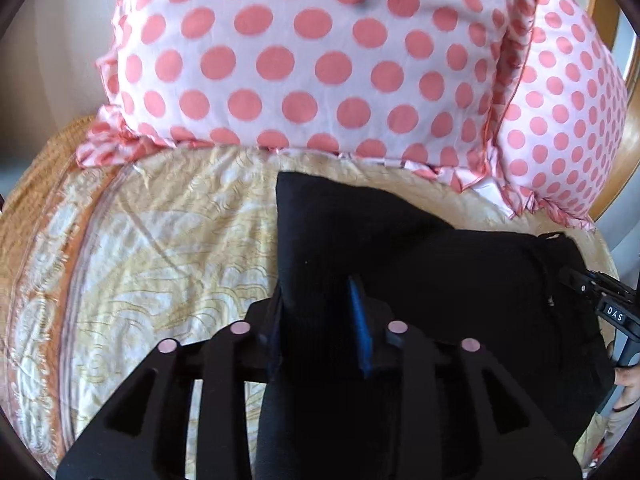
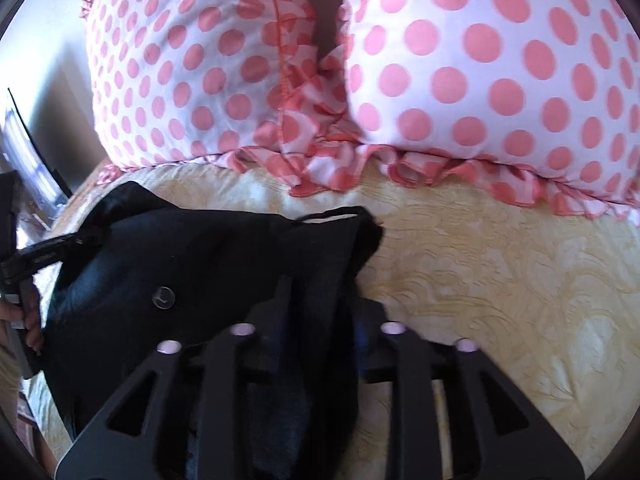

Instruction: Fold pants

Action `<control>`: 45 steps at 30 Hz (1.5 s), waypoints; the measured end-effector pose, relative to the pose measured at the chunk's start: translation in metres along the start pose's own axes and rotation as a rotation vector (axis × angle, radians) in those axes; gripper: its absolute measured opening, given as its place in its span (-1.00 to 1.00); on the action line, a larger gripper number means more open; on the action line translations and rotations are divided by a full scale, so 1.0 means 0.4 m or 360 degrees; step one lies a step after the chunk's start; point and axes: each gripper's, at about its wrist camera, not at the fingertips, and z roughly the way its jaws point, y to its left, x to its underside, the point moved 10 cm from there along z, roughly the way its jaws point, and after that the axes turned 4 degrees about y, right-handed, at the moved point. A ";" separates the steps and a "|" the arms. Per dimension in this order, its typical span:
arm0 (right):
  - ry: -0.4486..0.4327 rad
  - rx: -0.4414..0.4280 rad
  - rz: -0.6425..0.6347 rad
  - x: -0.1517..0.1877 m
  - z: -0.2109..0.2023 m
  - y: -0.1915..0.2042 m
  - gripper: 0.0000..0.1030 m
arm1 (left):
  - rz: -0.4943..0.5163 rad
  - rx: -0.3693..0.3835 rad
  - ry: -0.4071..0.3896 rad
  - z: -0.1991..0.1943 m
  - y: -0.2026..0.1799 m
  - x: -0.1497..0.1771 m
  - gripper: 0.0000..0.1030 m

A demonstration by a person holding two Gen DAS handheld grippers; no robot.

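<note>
Pants: black, folded on the bed just below two dotted pillows | left gripper: jaws partly apart, cloth between them, grip unclear | right gripper: jaws partly apart, cloth between them, grip unclear

Two white pillows with pink dots lean side by side on yellow patterned bedspread.

The black pants cover the right gripper's fingertips (jaw gap unreadable); the polka-dot pillows run past the top edge.
</note>
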 end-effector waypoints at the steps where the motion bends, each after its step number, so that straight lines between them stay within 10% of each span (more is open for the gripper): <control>1: -0.0041 0.0098 -0.0003 0.008 -0.032 -0.019 0.14 | 0.0013 -0.0020 -0.0042 -0.030 0.000 0.001 -0.15; 8: -0.0292 0.0071 -0.0058 0.128 -0.242 0.071 0.15 | 0.0137 0.0112 -0.0260 -0.243 -0.108 0.121 0.80; 15: -0.0266 0.0112 -0.0308 0.240 -0.241 0.254 0.15 | 0.0248 0.0264 -0.0135 -0.236 -0.247 0.301 0.81; 24: -0.0047 0.0182 -0.0288 0.292 -0.152 0.254 0.35 | 0.0345 0.0106 0.0006 -0.111 -0.266 0.380 0.96; 33: -0.0283 0.0066 -0.0027 0.311 -0.281 0.246 0.97 | 0.0249 -0.0015 -0.0142 -0.222 -0.189 0.398 0.96; 45: -0.0182 0.0156 -0.0019 0.479 -0.268 0.303 0.97 | 0.0172 -0.0237 -0.0135 -0.255 -0.089 0.533 0.96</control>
